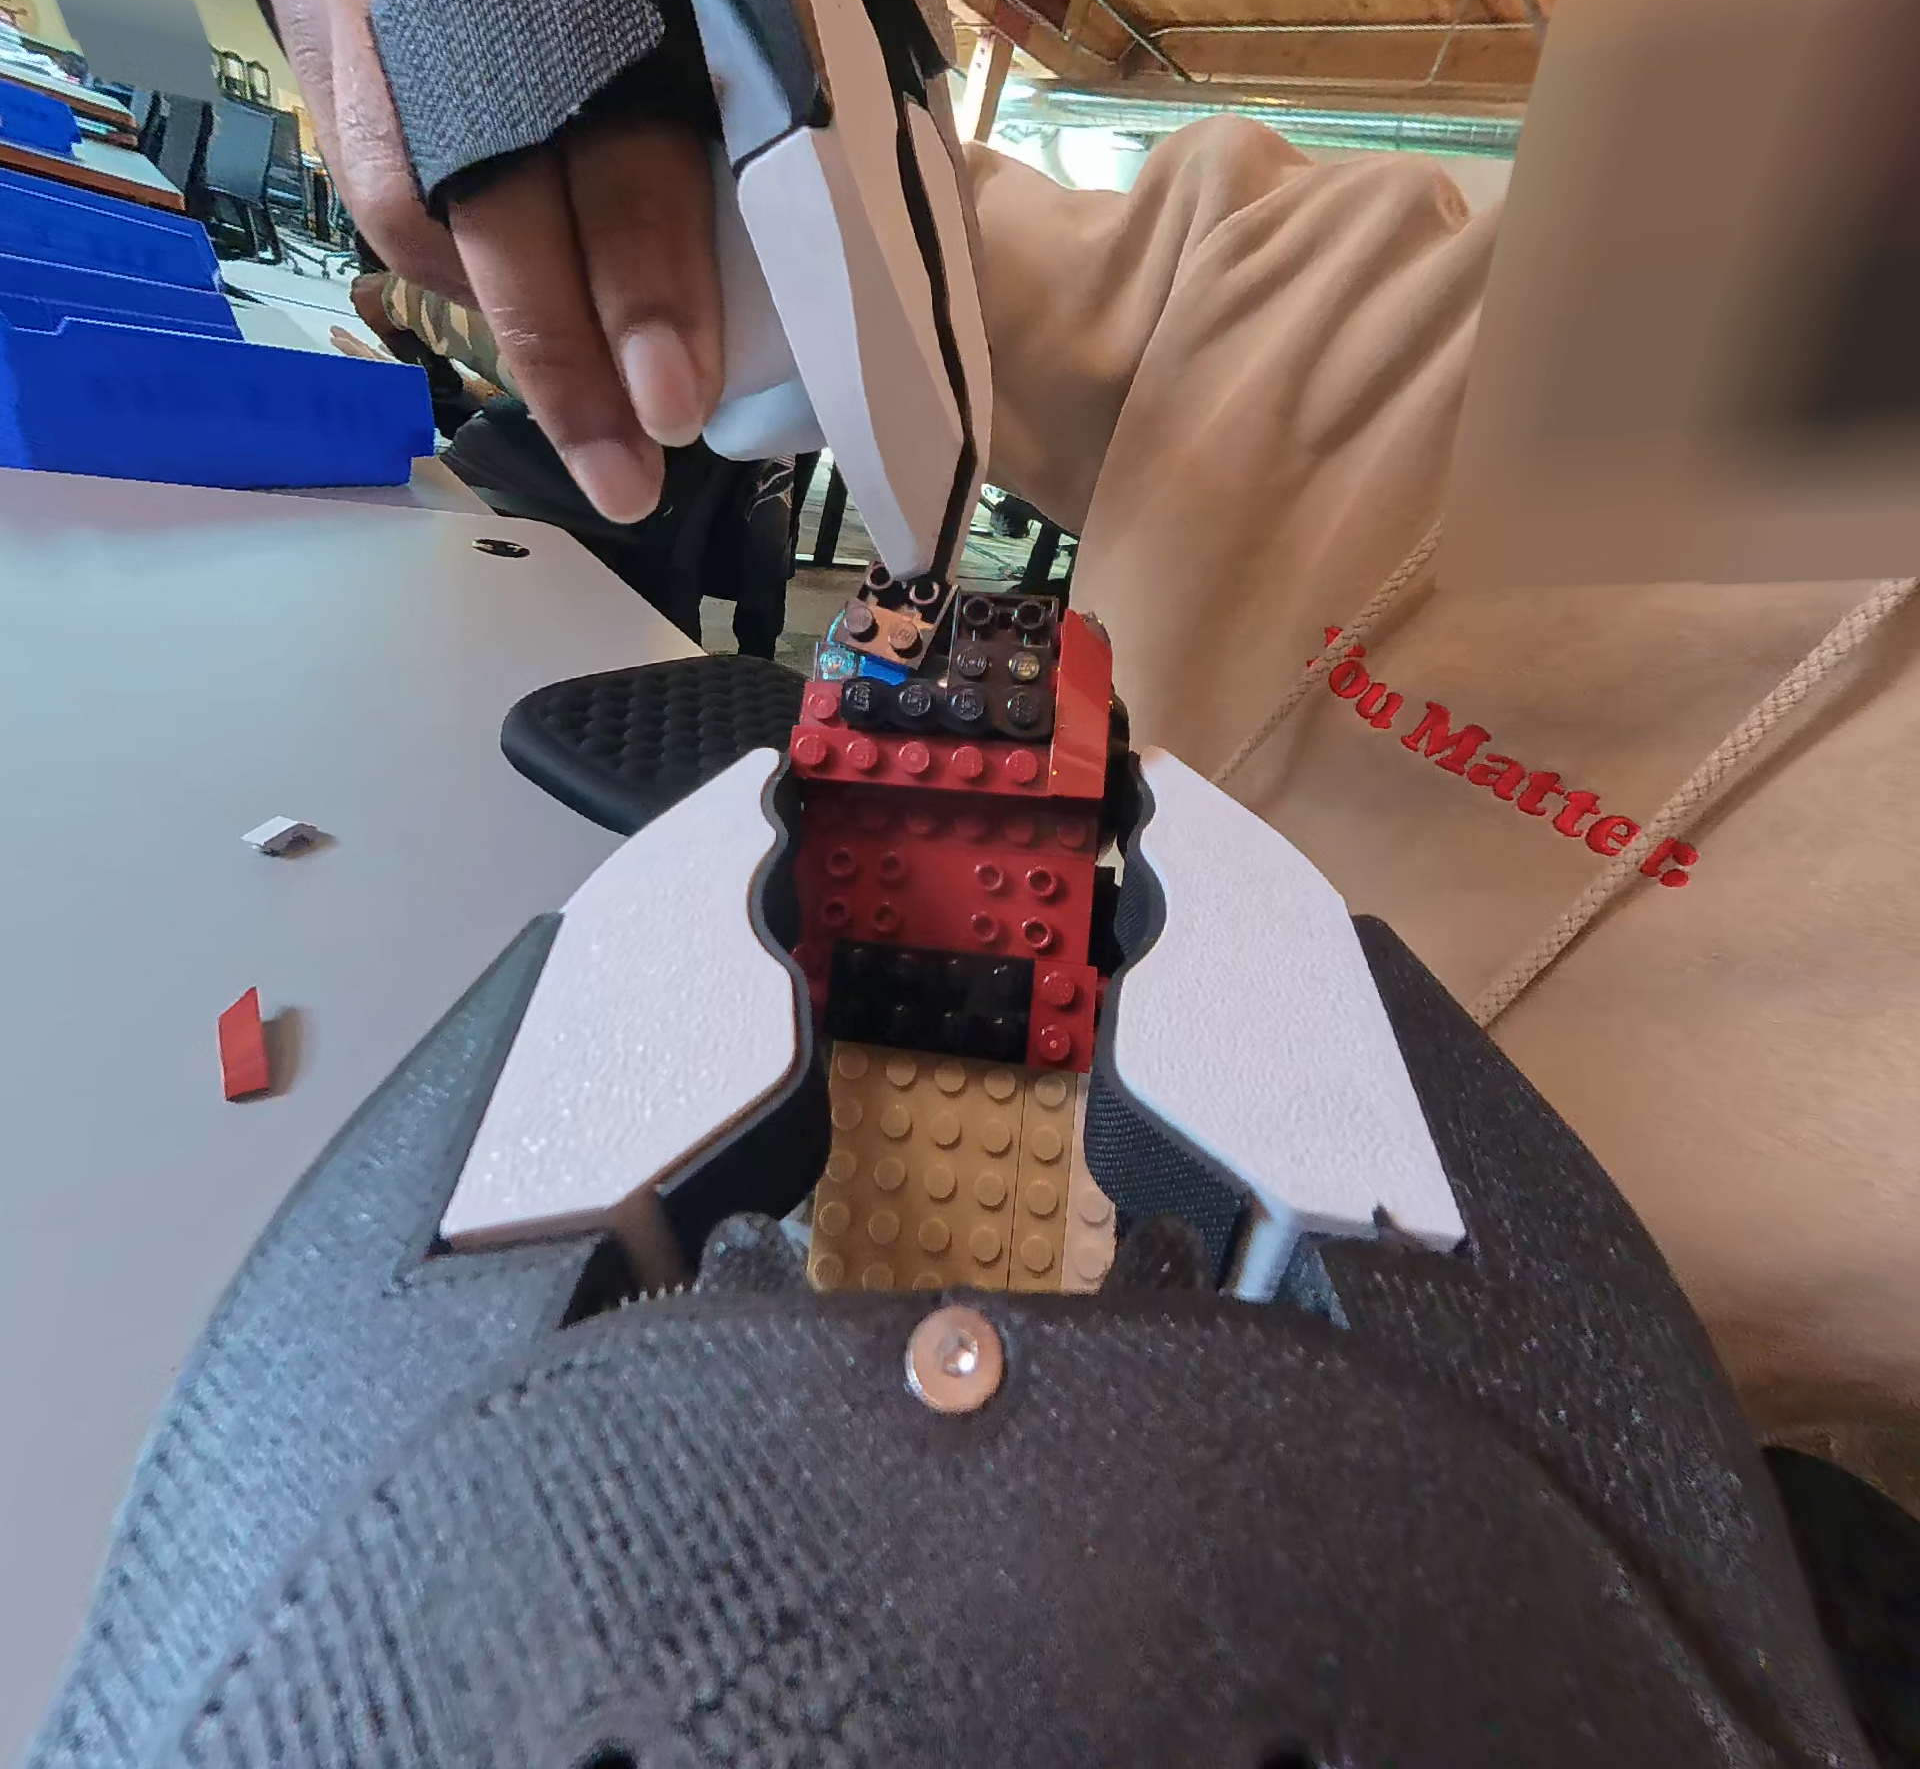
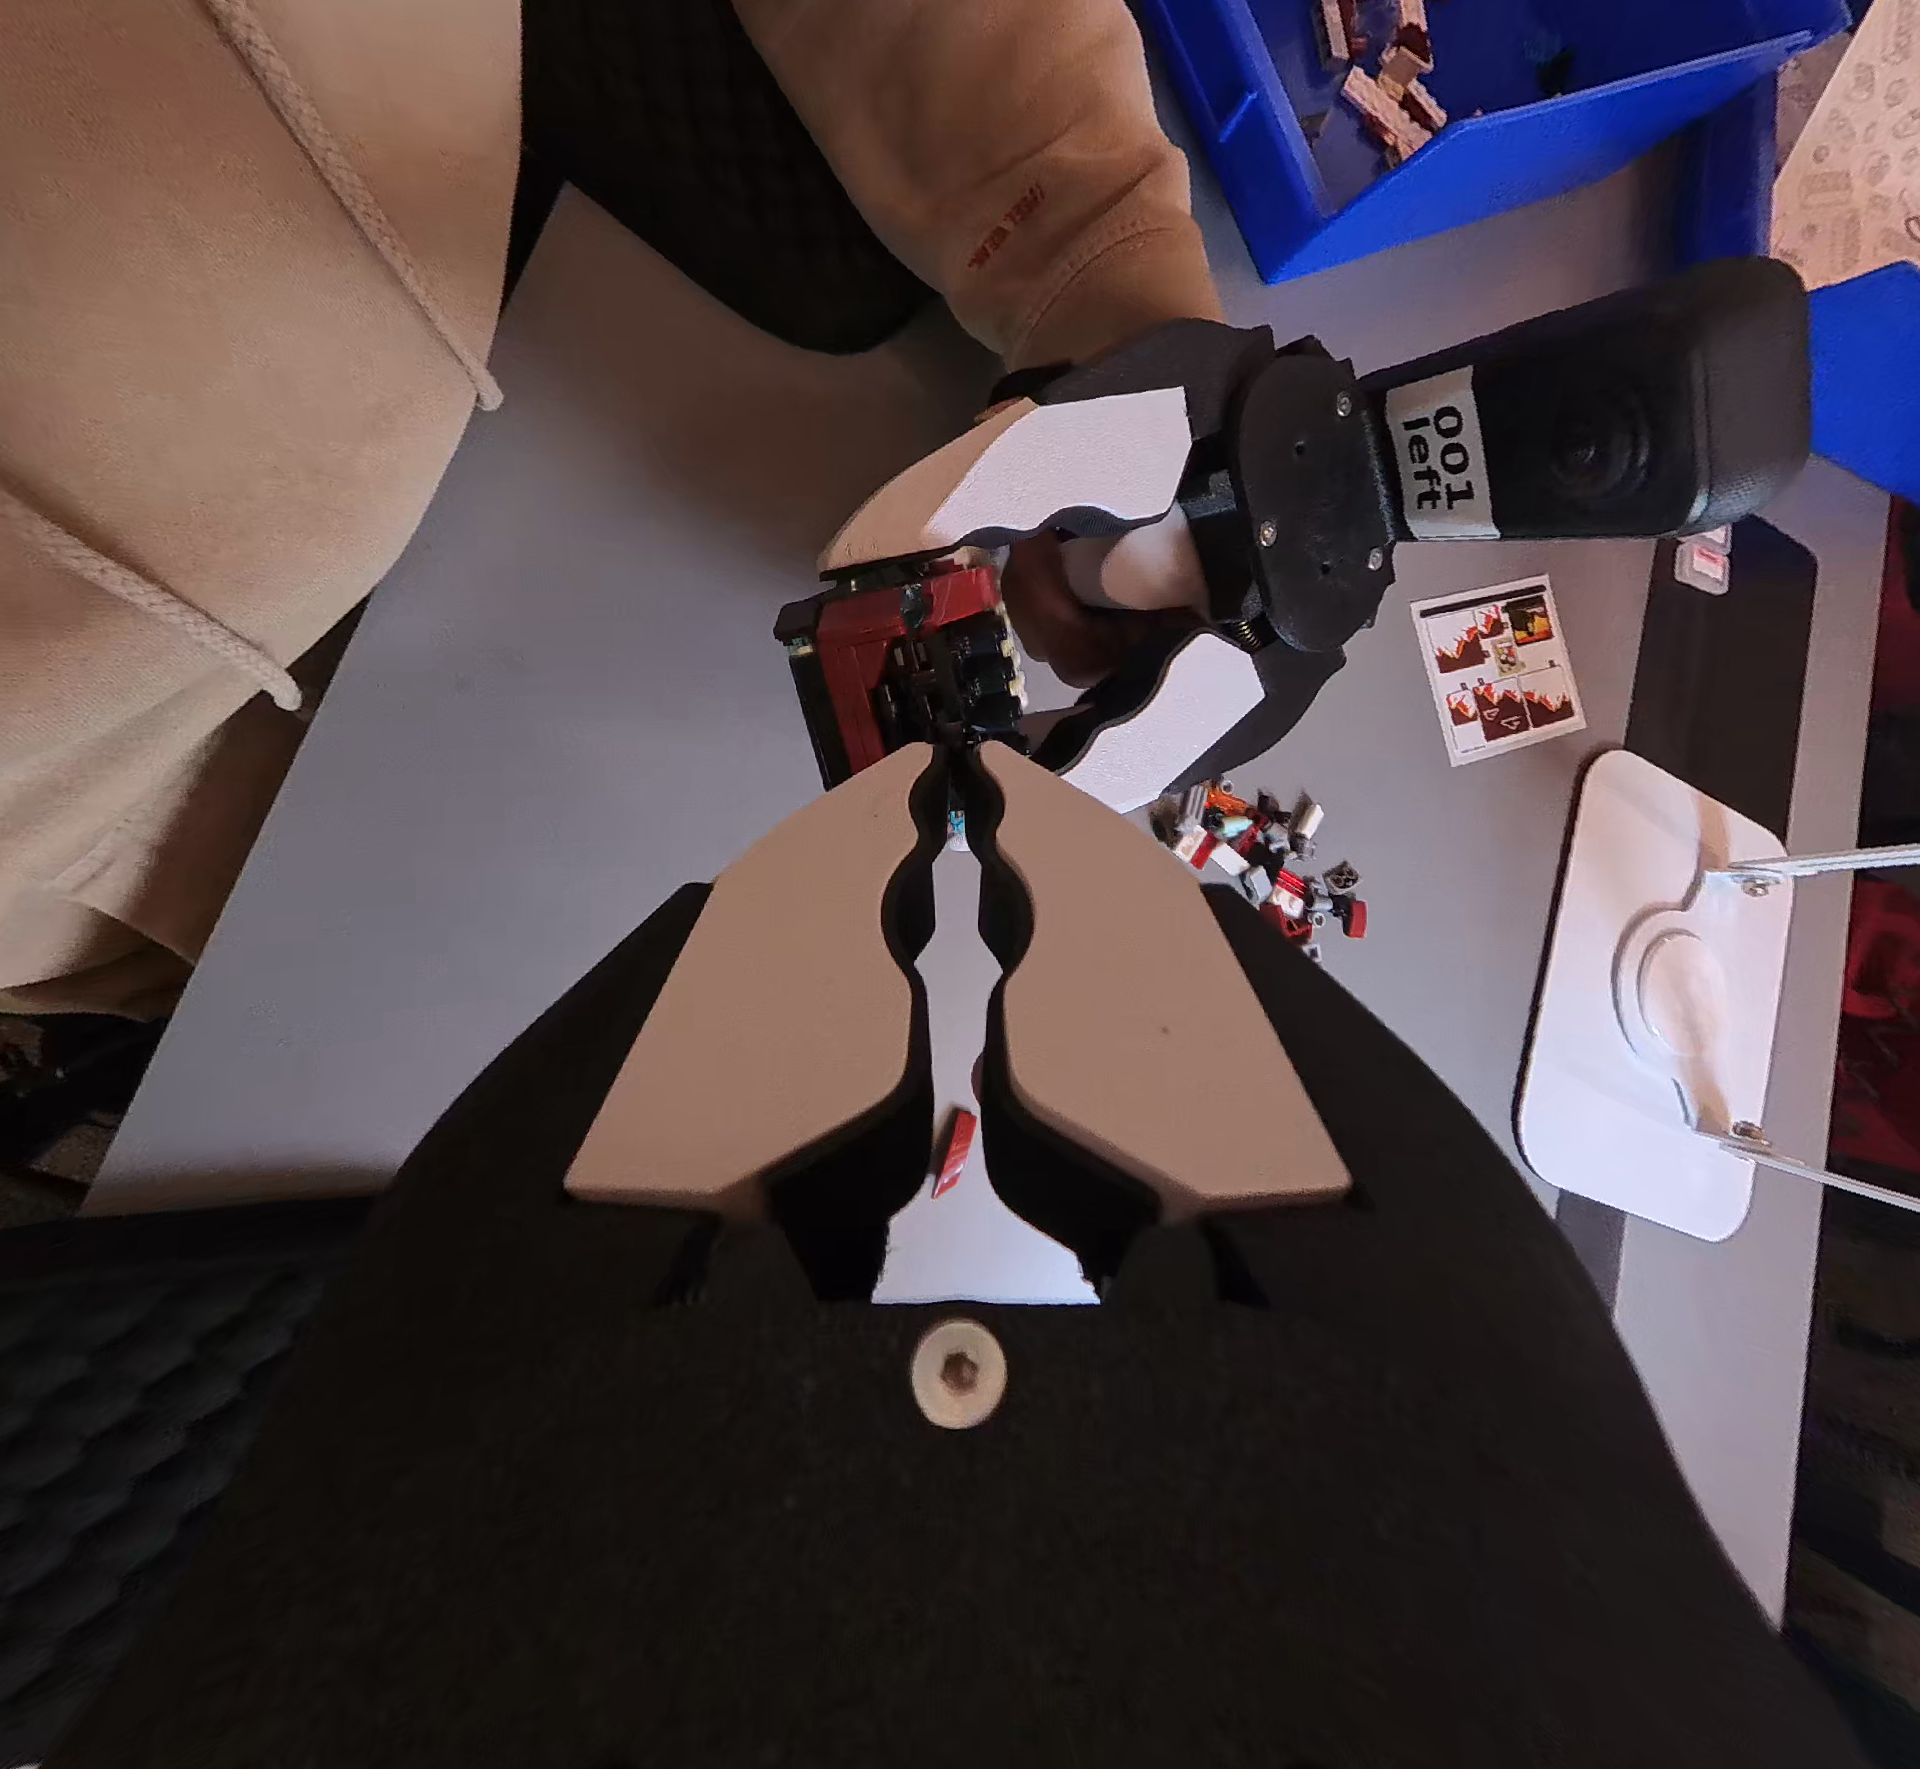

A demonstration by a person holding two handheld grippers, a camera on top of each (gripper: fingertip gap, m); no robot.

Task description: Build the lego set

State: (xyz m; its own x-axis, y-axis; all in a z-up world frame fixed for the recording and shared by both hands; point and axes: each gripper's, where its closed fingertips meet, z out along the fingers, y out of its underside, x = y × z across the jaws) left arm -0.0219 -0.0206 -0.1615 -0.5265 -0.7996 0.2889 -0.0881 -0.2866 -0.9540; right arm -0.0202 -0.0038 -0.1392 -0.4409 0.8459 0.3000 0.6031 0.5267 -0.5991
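My left gripper (image 1: 961,769) is shut on a brick model (image 1: 935,867) of dark red, black and tan bricks, with a finger pressed on each side. The right wrist view shows the same grip (image 2: 935,659) on the model (image 2: 862,649) above the grey table (image 2: 520,680). My right gripper (image 2: 958,753) comes down from above in the left wrist view (image 1: 925,566). Its tips are shut on the edge of a small black studded plate (image 1: 896,613). The plate is tilted and rests at the top far corner of the model, over a blue piece (image 1: 868,670).
Blue bins (image 1: 208,400) stand at the table's far side; one holds loose bricks (image 2: 1455,57). A pile of small bricks (image 2: 1268,857), a sticker sheet (image 2: 1496,670) and a white base plate (image 2: 1652,981) lie to the right. A red tile (image 1: 241,1044) and a small white piece (image 1: 278,834) lie on the table. Left and right tips are no more than a few centimetres apart.
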